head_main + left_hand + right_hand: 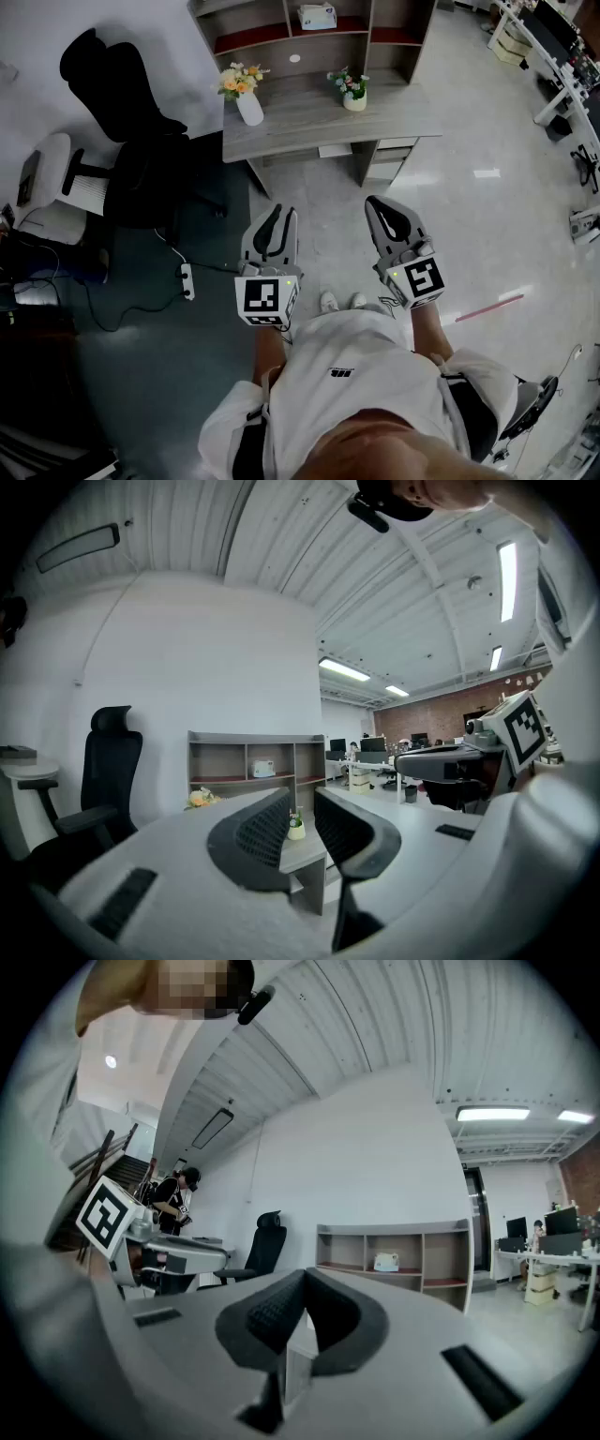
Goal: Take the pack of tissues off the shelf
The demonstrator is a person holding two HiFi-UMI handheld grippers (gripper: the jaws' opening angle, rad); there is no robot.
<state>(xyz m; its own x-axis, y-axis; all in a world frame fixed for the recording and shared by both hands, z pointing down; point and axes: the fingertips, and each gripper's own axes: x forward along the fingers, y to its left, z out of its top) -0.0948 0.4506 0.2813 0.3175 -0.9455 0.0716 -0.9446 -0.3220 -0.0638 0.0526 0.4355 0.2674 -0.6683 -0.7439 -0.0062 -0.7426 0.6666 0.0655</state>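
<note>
The pack of tissues (317,15) is a pale box on the middle shelf of the grey desk hutch (370,28), far ahead of both grippers. It shows small in the left gripper view (263,768) and in the right gripper view (385,1262). My left gripper (277,217) is held at waist height over the floor, its jaws a little apart with nothing between them (300,806). Beside it, my right gripper (382,208) has its jaws closed together on nothing (304,1281). Both point toward the desk.
On the desk top (300,127) stand a white vase of flowers (246,94) and a small potted plant (352,91). A black office chair (122,103) and a white chair (56,187) stand left. A power strip (187,281) with cable lies on the floor. More desks (553,47) line the right.
</note>
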